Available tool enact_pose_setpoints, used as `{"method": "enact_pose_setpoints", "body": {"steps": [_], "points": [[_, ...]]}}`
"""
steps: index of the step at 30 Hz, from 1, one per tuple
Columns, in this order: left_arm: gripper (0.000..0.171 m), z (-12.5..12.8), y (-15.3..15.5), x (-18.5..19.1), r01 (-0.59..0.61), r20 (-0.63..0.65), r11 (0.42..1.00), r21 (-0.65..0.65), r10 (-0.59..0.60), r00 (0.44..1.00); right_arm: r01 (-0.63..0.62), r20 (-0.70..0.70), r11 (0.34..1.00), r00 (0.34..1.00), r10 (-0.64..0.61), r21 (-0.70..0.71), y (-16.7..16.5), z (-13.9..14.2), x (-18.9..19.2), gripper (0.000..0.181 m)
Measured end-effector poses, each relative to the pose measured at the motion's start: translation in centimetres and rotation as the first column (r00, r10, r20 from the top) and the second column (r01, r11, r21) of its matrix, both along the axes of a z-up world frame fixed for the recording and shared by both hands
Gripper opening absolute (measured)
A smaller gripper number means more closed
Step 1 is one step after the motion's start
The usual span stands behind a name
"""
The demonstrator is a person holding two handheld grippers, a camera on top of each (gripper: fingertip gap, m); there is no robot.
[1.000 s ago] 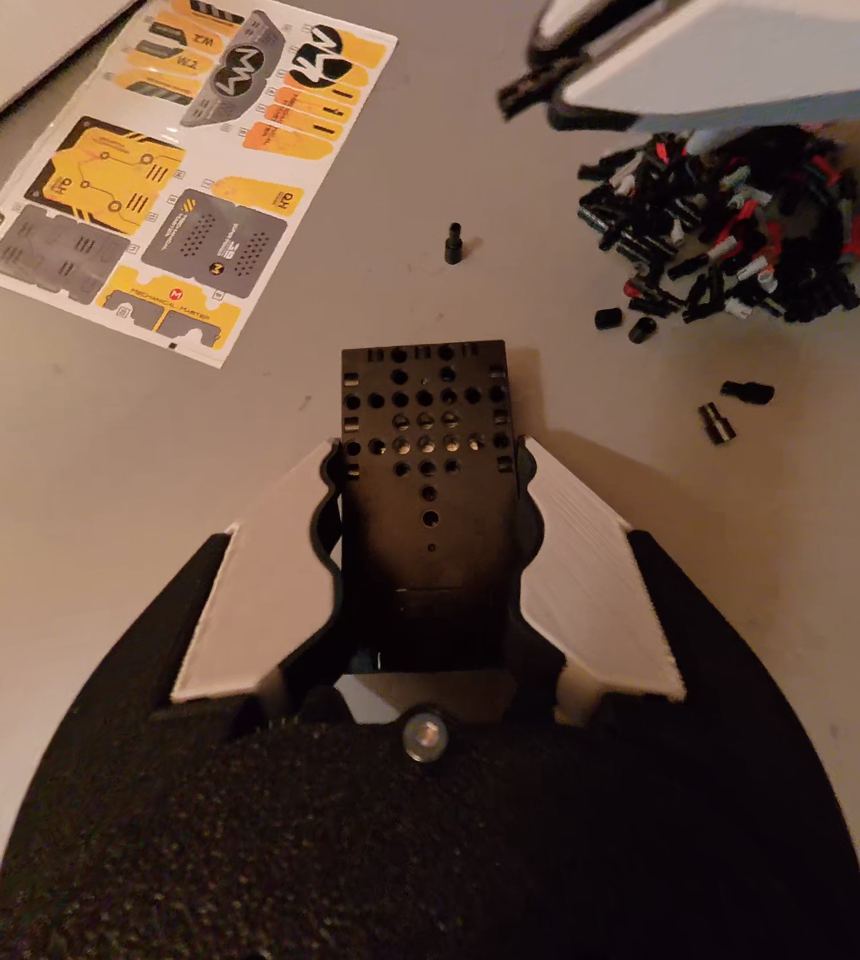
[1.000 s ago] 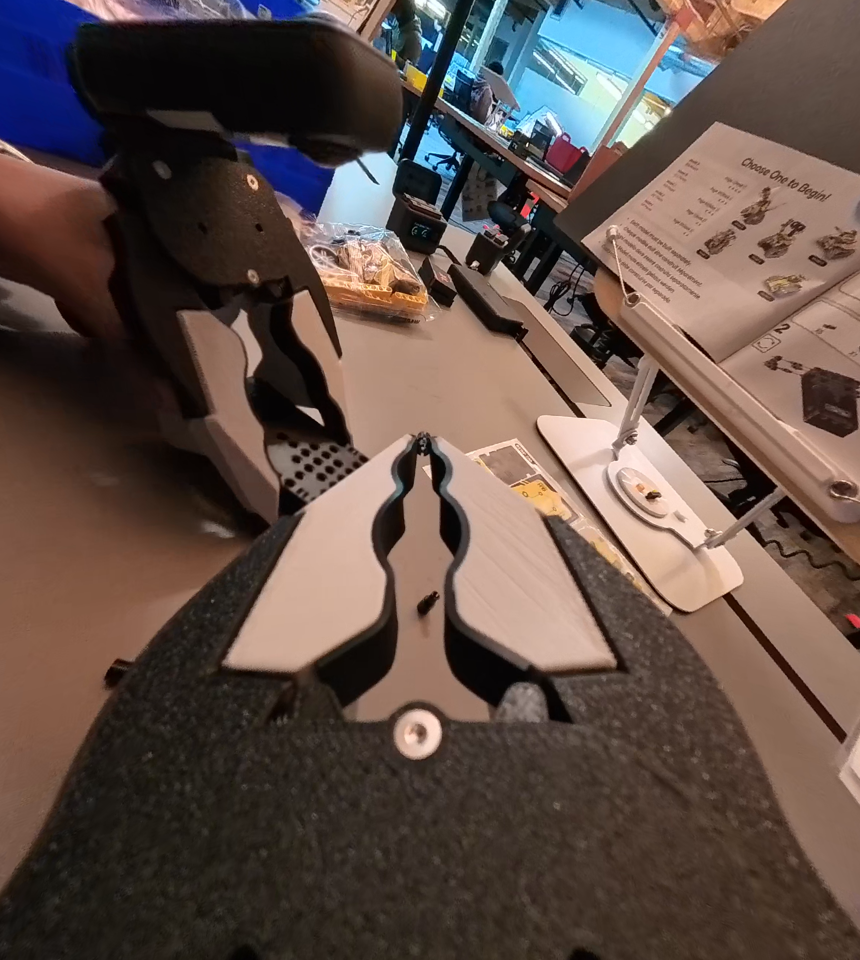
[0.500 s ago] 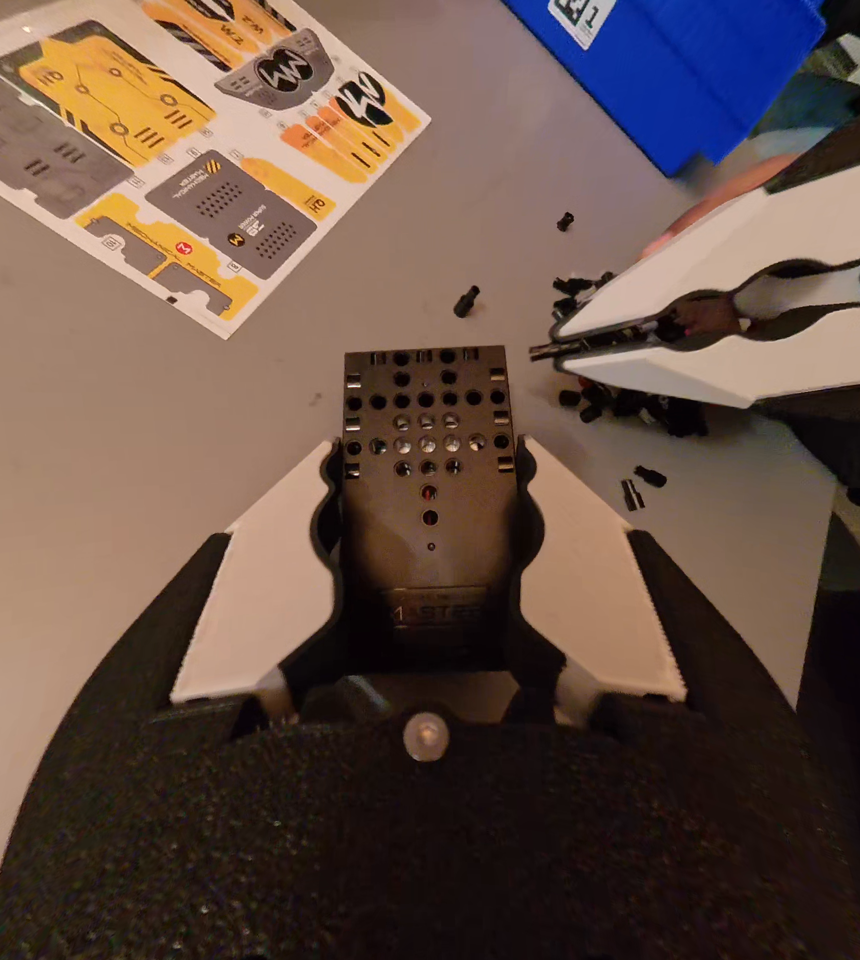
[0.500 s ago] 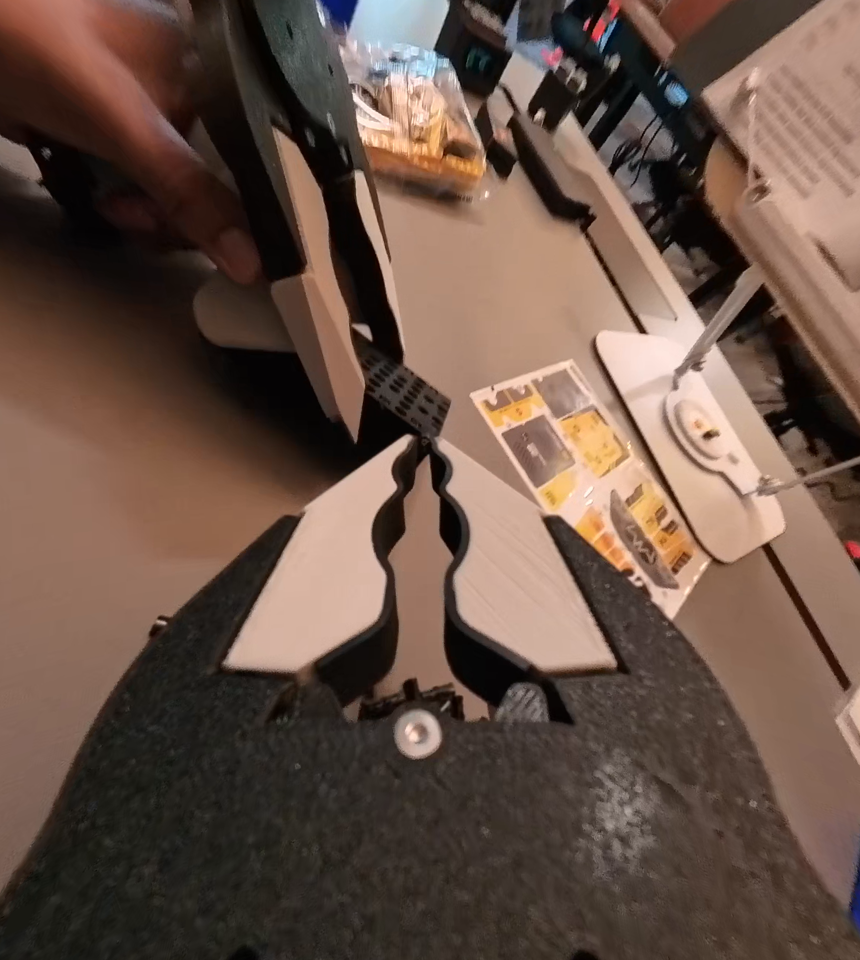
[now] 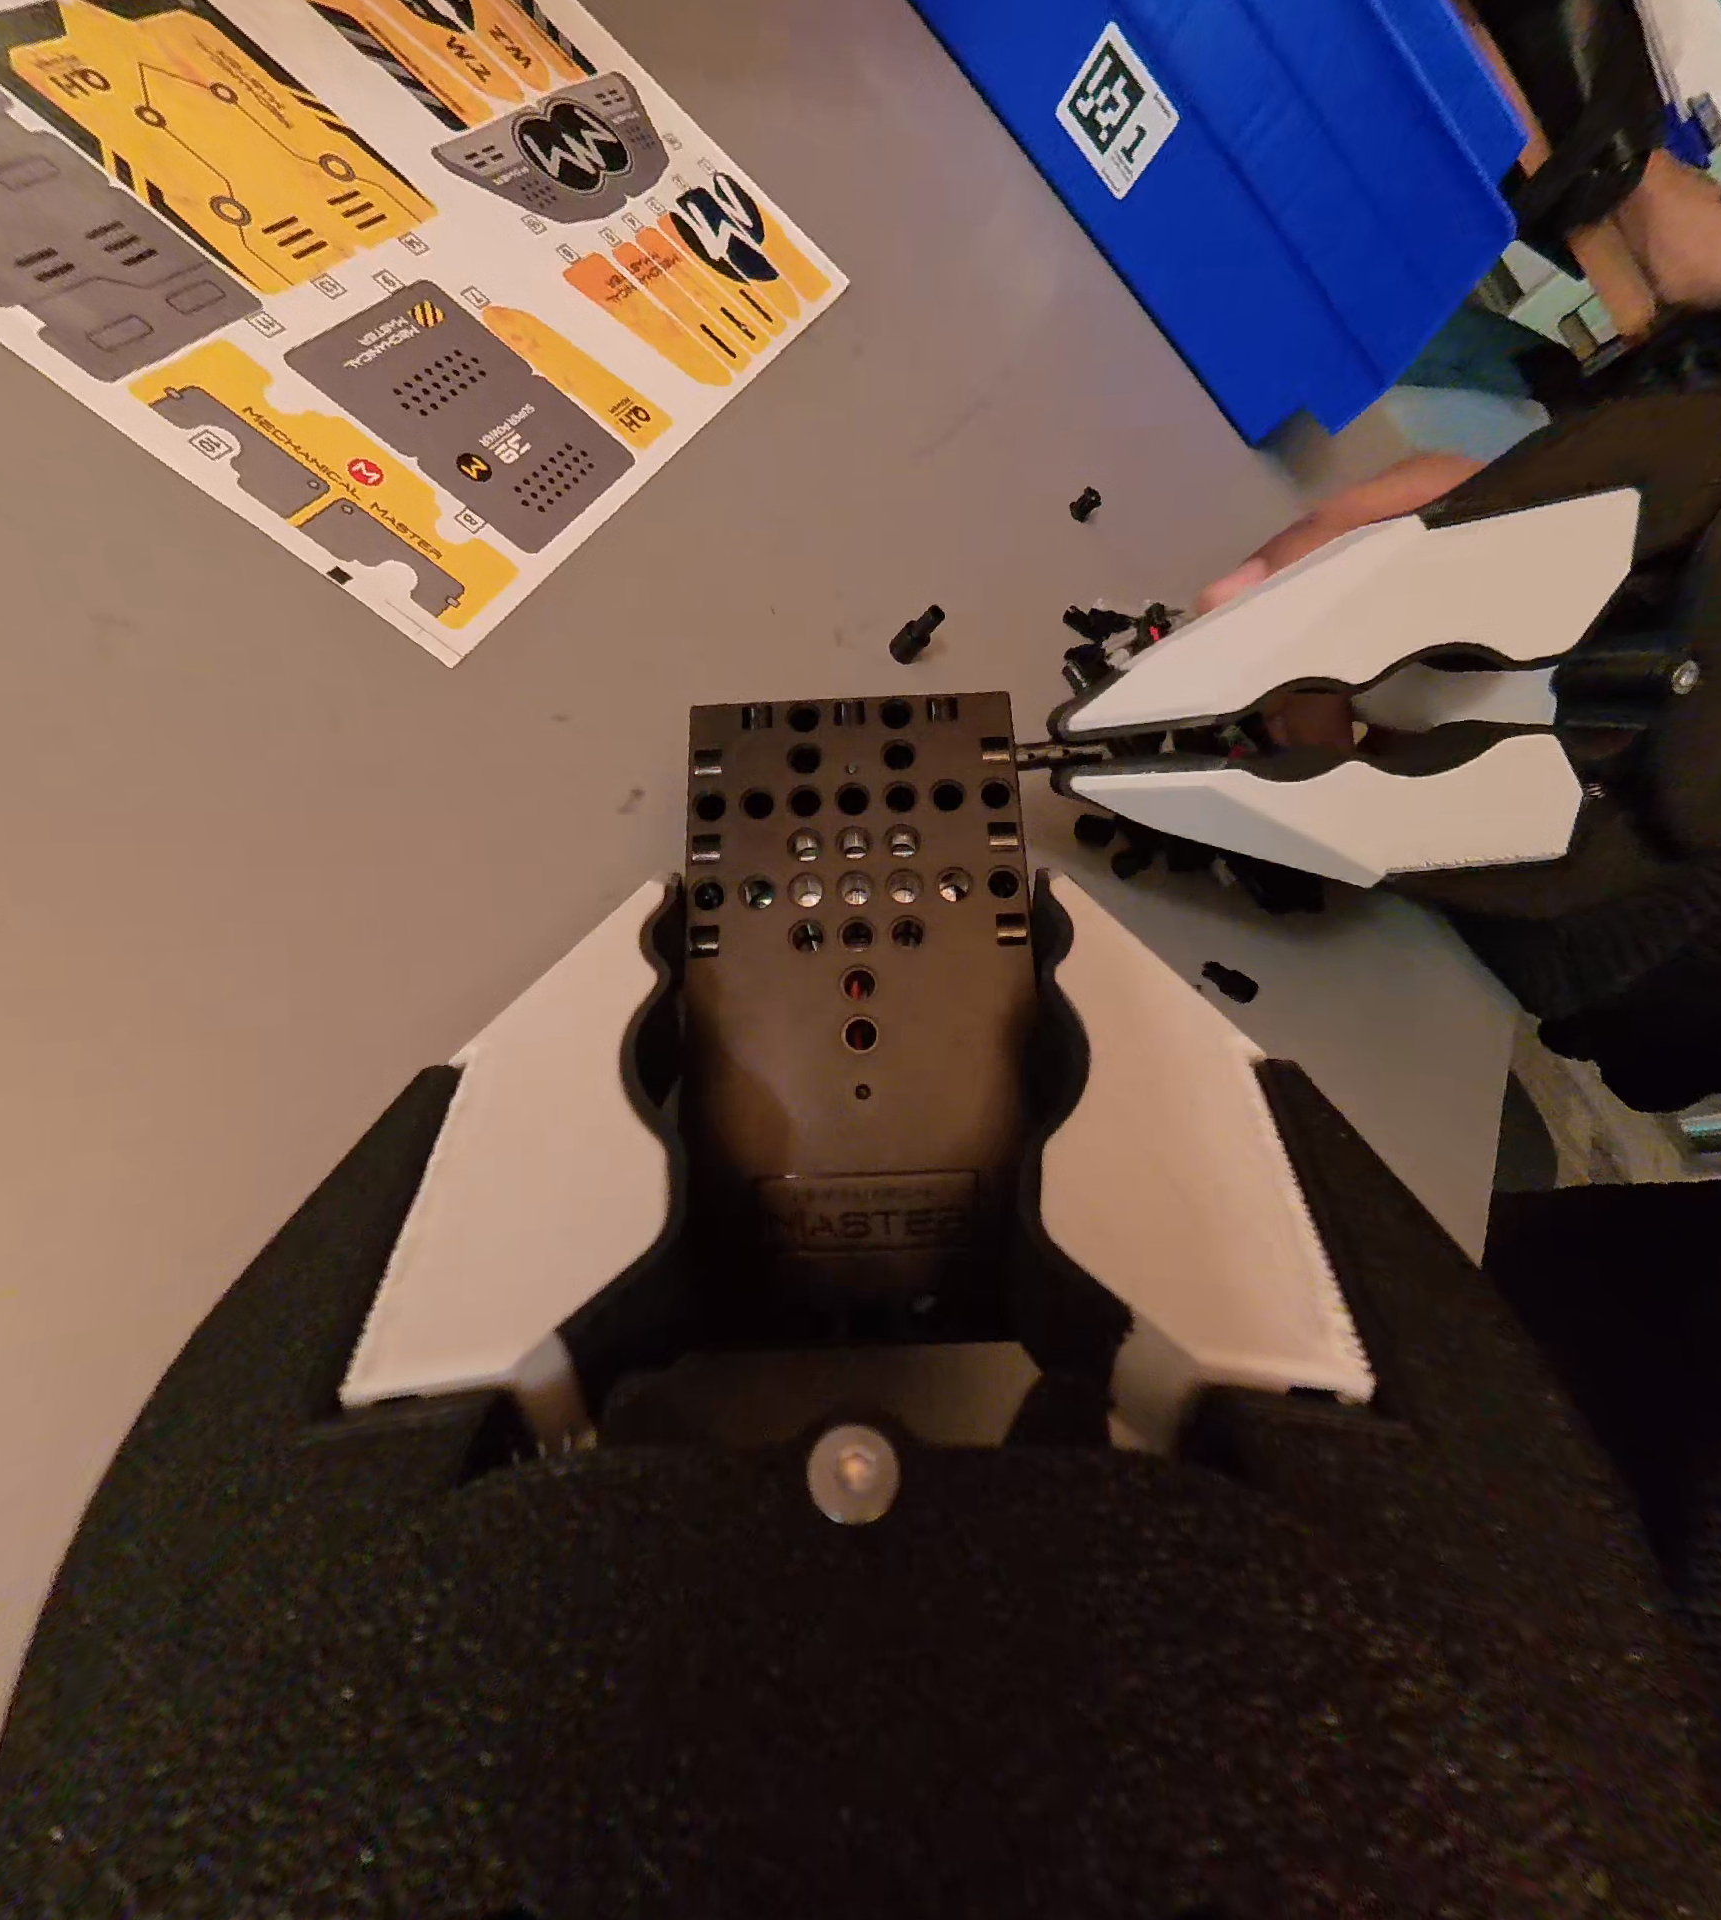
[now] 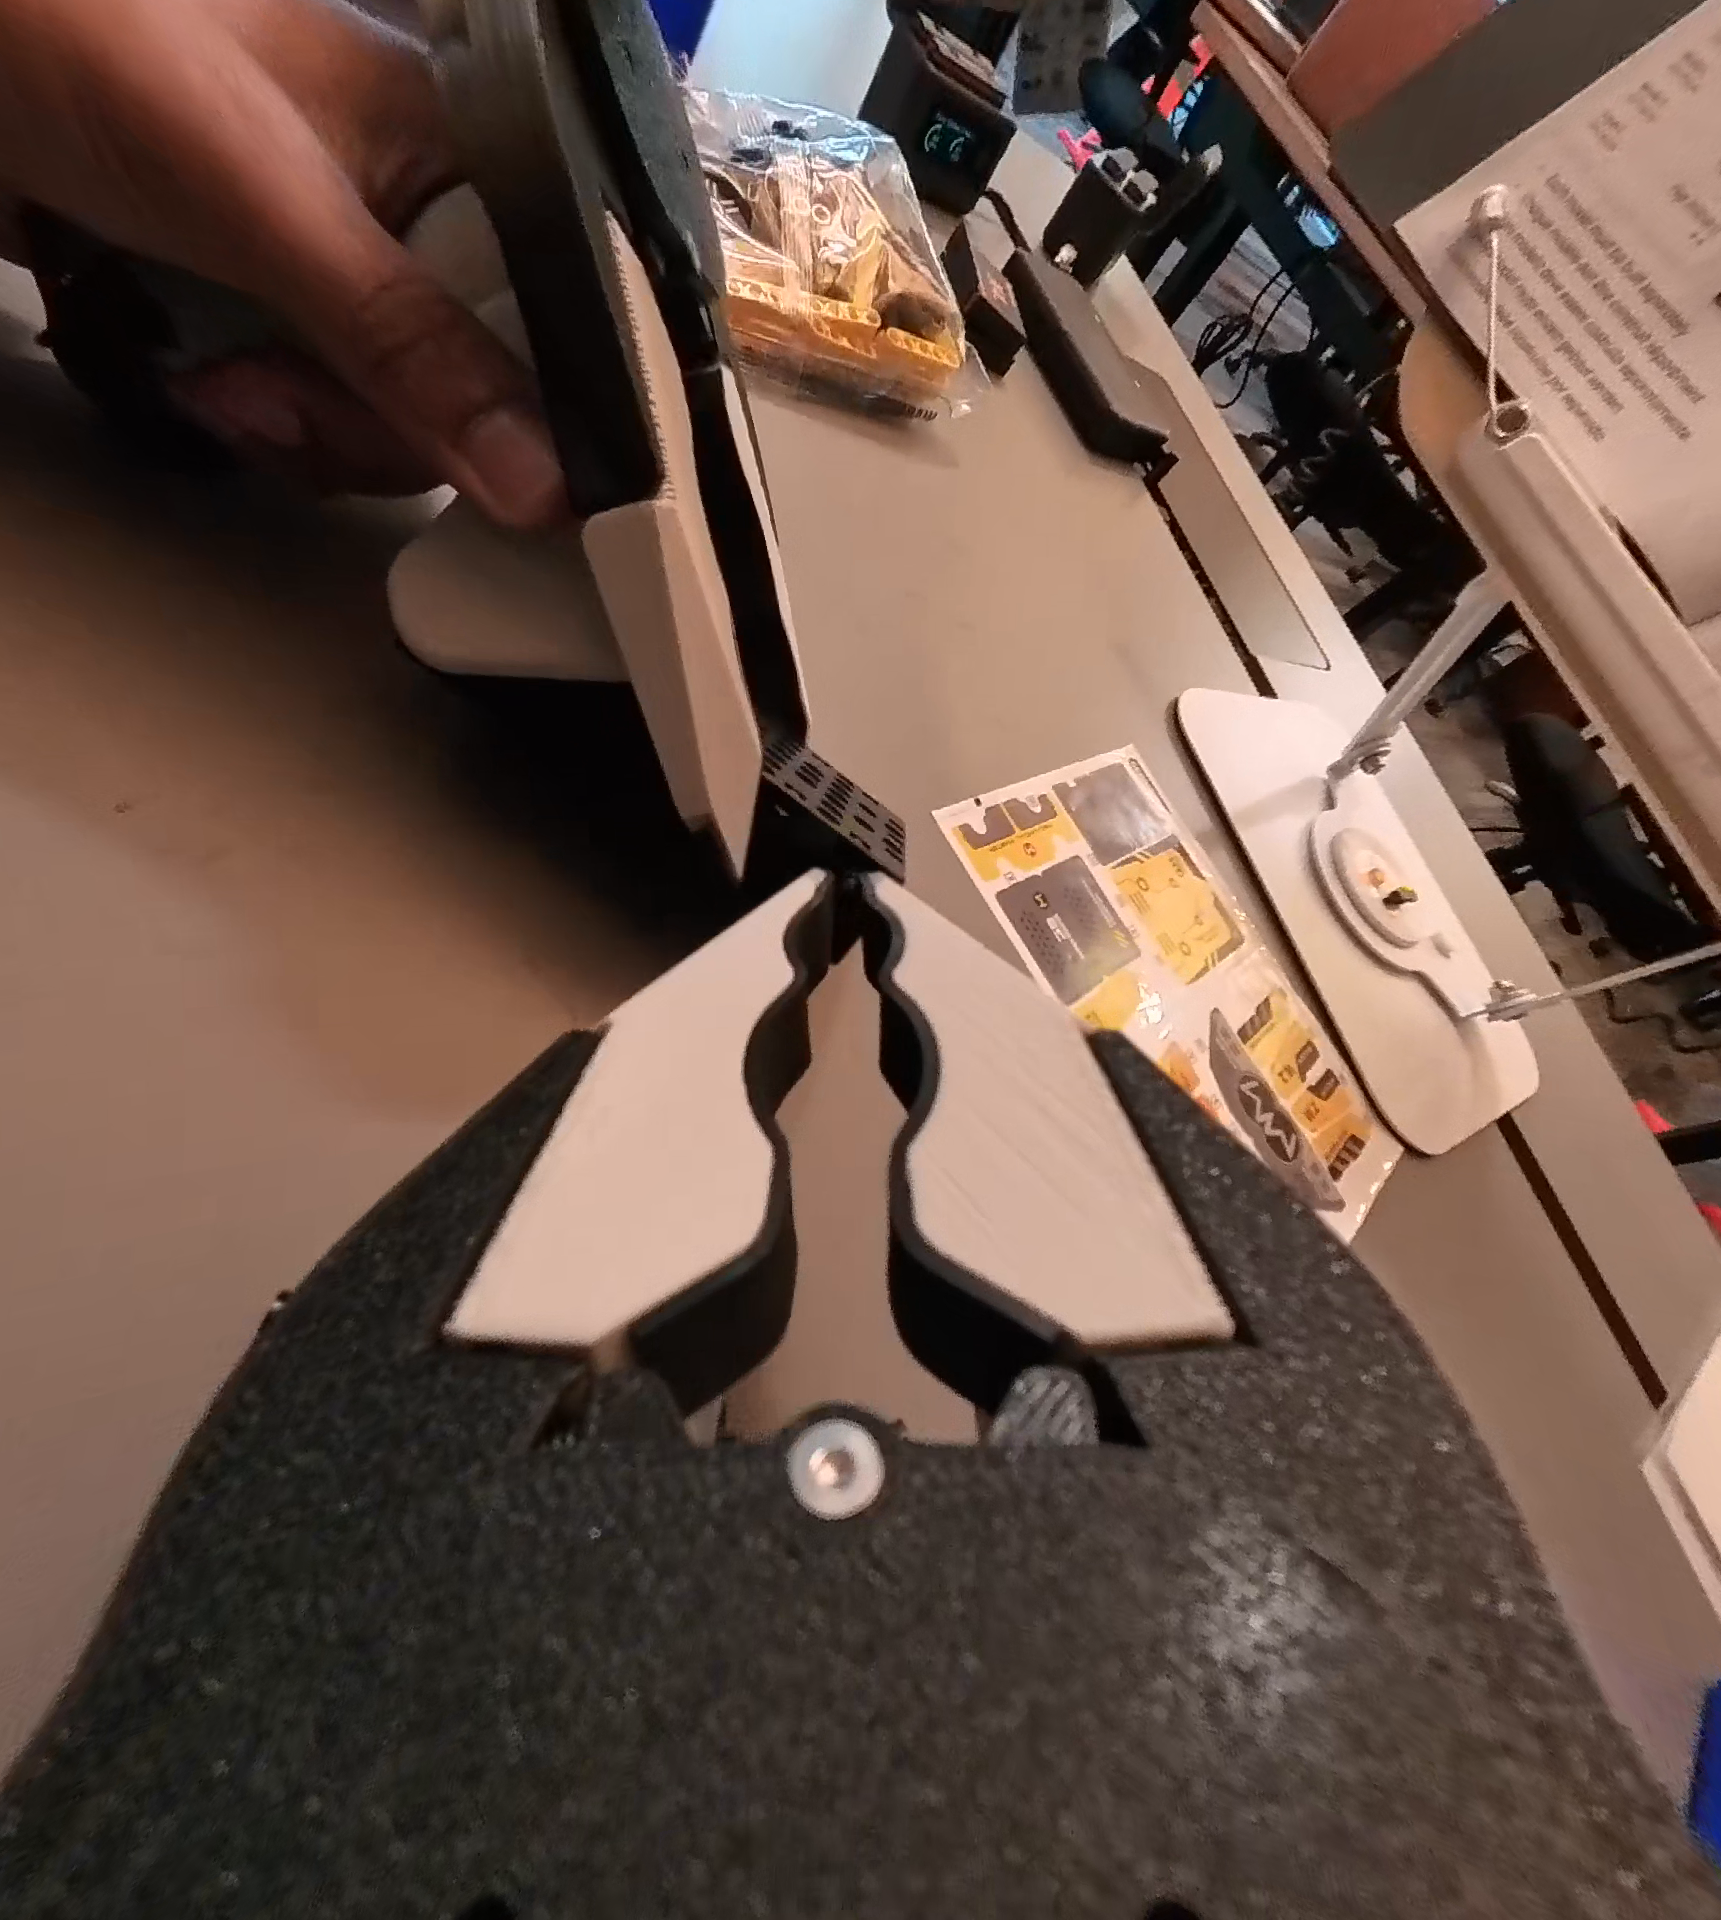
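1. The left gripper is clamping a black perforated block between its white fingers, one pressing on each long side. The block is sticking out forward past the fingertips, its top face full of round holes, some with metal showing inside.

2. The block is hanging over the grey table, just short of a sticker sheet printed in yellow, grey and black that is lying flat farther out to the left.

3. The right gripper is reaching in from the right with its tips closed on a small black pin. The pin's free end is touching the right edge of the block, near its far corner.

4. From the right wrist view, the right gripper is showing its fingers pinched nearly together, with the pin a dark sliver at the tips and the block's holed corner right beyond.

5. A person's hand is gripping the left gripper's handle from above.

6. A heap of small black, white and red parts is lying beneath the right gripper, with loose black pins scattered near it.

7. A blue bin is sitting at the far right of the table, and a white stand base is sitting beyond the sticker sheet.
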State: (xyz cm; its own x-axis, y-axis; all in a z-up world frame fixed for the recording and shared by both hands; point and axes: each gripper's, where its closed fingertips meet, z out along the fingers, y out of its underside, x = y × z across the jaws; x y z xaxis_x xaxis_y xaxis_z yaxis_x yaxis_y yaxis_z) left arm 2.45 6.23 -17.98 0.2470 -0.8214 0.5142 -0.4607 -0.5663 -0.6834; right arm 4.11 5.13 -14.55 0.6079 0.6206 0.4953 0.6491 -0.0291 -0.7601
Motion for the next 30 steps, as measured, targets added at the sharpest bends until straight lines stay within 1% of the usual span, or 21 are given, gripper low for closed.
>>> {"method": "enact_pose_setpoints", "body": {"steps": [4,16,23,30], "points": [[0.066,0.08,0.05,-0.03,-0.001,0.011,1.0,-0.022,0.001,1.0,0.0,-0.001,1.0,1.0,0.0,0.011,0.1,0.13,-0.13,0.004],[0.066,-0.02,0.05,0.0,-0.003,0.001,1.0,-0.004,0.003,1.0,0.002,0.021,1.0,1.0,-0.002,0.02,0.15,0.04,-0.18,0.005],[0.066,-0.18,0.08,0.09,-0.015,-0.021,0.999,0.036,0.016,1.0,0.004,0.02,1.0,1.0,-0.004,0.012,0.09,-0.17,-0.04,0.005],[0.066,-0.2,0.09,0.09,-0.016,-0.021,0.999,0.036,0.017,1.0,0.005,0.041,1.0,0.999,-0.007,0.027,0.1,-0.17,-0.11,0.005]]}}
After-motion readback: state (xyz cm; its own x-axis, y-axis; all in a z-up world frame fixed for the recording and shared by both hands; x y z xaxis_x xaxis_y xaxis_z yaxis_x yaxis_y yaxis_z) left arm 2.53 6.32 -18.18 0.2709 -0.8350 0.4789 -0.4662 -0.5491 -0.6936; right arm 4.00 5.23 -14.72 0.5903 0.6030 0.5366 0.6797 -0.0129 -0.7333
